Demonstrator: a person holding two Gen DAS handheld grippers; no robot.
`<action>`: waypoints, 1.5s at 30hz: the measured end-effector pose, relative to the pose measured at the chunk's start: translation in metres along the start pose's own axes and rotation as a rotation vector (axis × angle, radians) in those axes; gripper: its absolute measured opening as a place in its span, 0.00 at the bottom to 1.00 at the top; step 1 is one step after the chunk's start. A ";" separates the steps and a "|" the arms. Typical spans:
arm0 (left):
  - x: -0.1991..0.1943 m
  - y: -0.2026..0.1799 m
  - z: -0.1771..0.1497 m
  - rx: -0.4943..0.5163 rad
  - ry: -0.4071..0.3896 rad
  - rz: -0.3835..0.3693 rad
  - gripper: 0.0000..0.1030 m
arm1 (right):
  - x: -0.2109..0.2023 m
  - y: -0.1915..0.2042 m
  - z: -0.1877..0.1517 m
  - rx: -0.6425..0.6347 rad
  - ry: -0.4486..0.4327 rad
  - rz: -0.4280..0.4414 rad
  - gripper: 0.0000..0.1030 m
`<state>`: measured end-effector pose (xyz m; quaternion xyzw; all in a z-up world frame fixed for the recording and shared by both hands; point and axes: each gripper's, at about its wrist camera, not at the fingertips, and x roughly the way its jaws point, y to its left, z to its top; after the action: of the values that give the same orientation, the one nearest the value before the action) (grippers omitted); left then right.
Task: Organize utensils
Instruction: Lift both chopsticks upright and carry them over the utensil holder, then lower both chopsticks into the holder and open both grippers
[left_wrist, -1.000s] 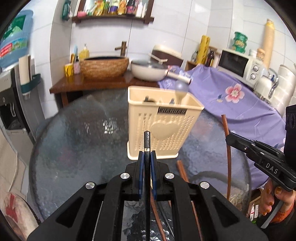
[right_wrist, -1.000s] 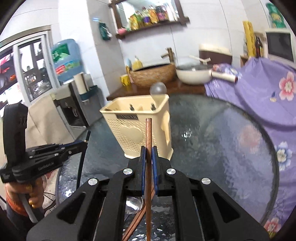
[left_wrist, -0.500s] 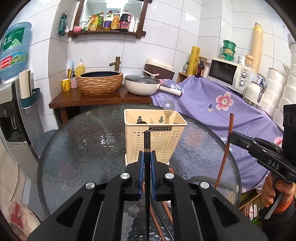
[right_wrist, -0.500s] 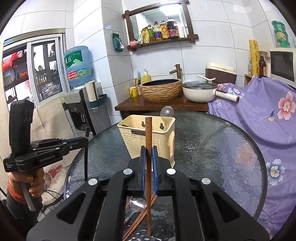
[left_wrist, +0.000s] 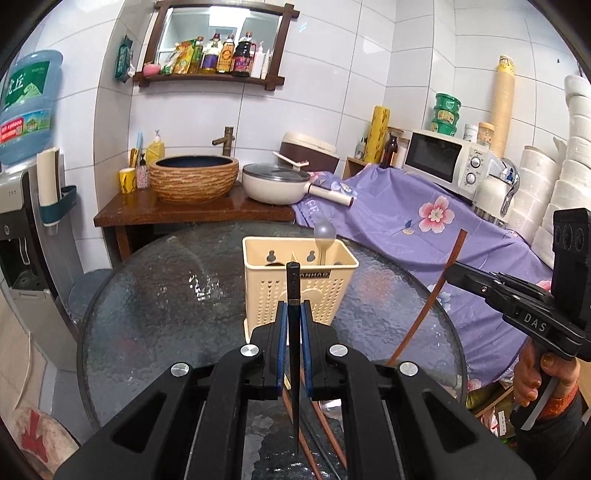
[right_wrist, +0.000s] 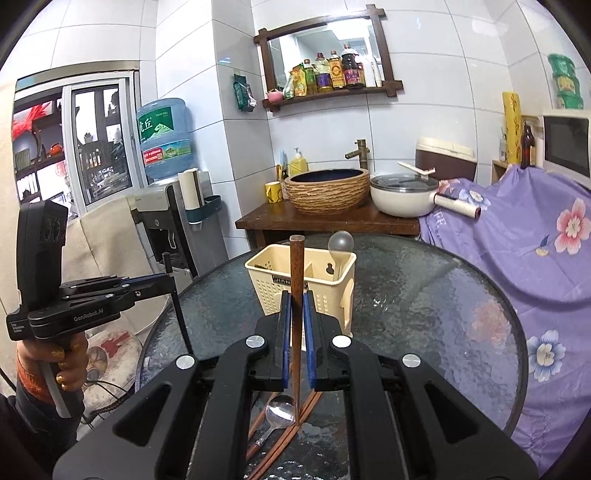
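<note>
Nearest the left wrist camera, the left gripper (left_wrist: 294, 321) is clenched on a black chopstick (left_wrist: 293, 354), which stands upright between the blue pads (left_wrist: 282, 332), its butt end poking above them and its thin tip hanging over the glass. Nearest the right wrist camera, the right gripper (right_wrist: 296, 325) is clamped likewise on a reddish-brown chopstick (right_wrist: 296, 314), also upright, its square top rising in front of the holder beyond. Below both grippers, on the near edge of the round glass table (left_wrist: 155, 314), lie loose utensils: more brown chopsticks (right_wrist: 291, 439) lying crossed and a metal spoon (right_wrist: 279, 408) with its bowl turned up, just beside the hanging chopstick tip. Past the grippers, near the middle of the table, stands the cream perforated utensil holder (left_wrist: 314, 291), divided into compartments; a ladle-like spoon with a round bowl (left_wrist: 324, 232) sticks up out of its right-hand compartment as the left camera sees it. Seen from the left camera, the right gripper sits well to the right of the holder with its chopstick slanting down toward the table. Behind the table are a wooden counter (left_wrist: 192, 210) bearing a woven-look basin (left_wrist: 194, 179) and a white lidded pan (left_wrist: 275, 184), a purple floral cloth (left_wrist: 406, 221) and a white microwave (left_wrist: 443, 160)
</note>
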<state>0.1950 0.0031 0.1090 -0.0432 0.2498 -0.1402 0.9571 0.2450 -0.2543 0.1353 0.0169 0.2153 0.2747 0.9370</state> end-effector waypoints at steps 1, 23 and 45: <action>-0.001 -0.001 0.001 0.001 -0.003 0.000 0.07 | -0.001 0.001 0.002 -0.005 -0.003 -0.001 0.07; -0.016 -0.012 0.111 0.026 -0.138 -0.068 0.07 | -0.004 0.020 0.110 -0.058 -0.125 0.041 0.07; 0.088 0.023 0.147 -0.066 -0.102 0.076 0.07 | 0.100 -0.010 0.126 0.005 -0.109 -0.113 0.07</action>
<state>0.3467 0.0017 0.1925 -0.0721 0.2066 -0.0932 0.9713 0.3779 -0.1999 0.2086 0.0219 0.1651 0.2193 0.9613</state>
